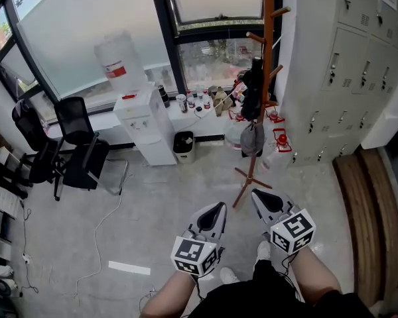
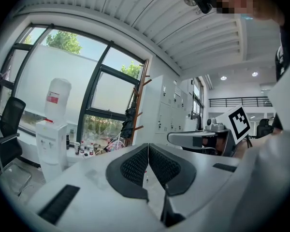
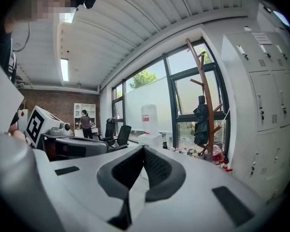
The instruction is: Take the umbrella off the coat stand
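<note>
A tall orange-brown wooden coat stand [image 1: 268, 38] rises by the window, its tripod foot on the grey floor. A folded black umbrella [image 1: 253, 88] hangs from one of its pegs, with a grey bundle below it. The umbrella [image 3: 201, 121] shows against the coat stand [image 3: 206, 100] in the right gripper view, and small on the coat stand [image 2: 137, 108] in the left gripper view. My left gripper [image 1: 217, 207] and right gripper [image 1: 255, 193] are held side by side, short of the stand's foot. Both are shut and hold nothing.
A white water dispenser [image 1: 142, 114] stands left of the stand, with a small black bin [image 1: 184, 144] beside it. Grey lockers [image 1: 345, 65] line the right wall. Black office chairs [image 1: 73, 148] sit at the left. Bottles and red items crowd the low sill.
</note>
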A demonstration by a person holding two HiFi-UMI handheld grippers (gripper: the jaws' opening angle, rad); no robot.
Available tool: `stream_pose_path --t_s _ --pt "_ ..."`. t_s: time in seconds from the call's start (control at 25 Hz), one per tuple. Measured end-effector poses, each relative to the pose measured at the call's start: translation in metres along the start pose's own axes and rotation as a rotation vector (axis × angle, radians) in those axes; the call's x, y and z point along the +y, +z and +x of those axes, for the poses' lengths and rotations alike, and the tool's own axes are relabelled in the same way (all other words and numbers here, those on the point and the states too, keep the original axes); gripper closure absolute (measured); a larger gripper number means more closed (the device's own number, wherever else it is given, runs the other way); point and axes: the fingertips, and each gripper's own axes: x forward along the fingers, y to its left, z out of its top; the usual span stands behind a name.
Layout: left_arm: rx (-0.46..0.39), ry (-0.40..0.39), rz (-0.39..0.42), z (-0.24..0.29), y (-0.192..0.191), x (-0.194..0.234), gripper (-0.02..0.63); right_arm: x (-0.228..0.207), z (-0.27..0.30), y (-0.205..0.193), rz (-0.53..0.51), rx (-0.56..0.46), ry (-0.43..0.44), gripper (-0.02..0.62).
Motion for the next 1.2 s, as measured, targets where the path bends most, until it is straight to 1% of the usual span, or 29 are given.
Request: stream_pose_path --t_s 0.28,0.56,0.72,0.88,1.2 --pt "-0.003 0.015 0.003 0.013 0.008 0.010 0.588 -0.016 0.015 0.008 -0.006 -0.003 0.009 0.541" --pt "0.008 0.029 0.018 0.041 0.012 0.010 0.588 -0.048 0.022 0.012 0.005 -0.021 0.015 0.541" --pt "0.007 0.034 0.024 0.064 0.017 0.005 0.588 -0.074 0.021 0.017 0.012 -0.027 0.014 0.541" --pt "0.022 0.039 0.024 0.090 0.018 -0.001 0.588 -0.102 0.020 0.020 0.020 -0.033 0.013 0.541" --pt "0.023 0.051 0.023 0.153 0.022 -0.017 0.588 -0.165 0.017 0.021 0.032 -0.039 0.024 0.541"
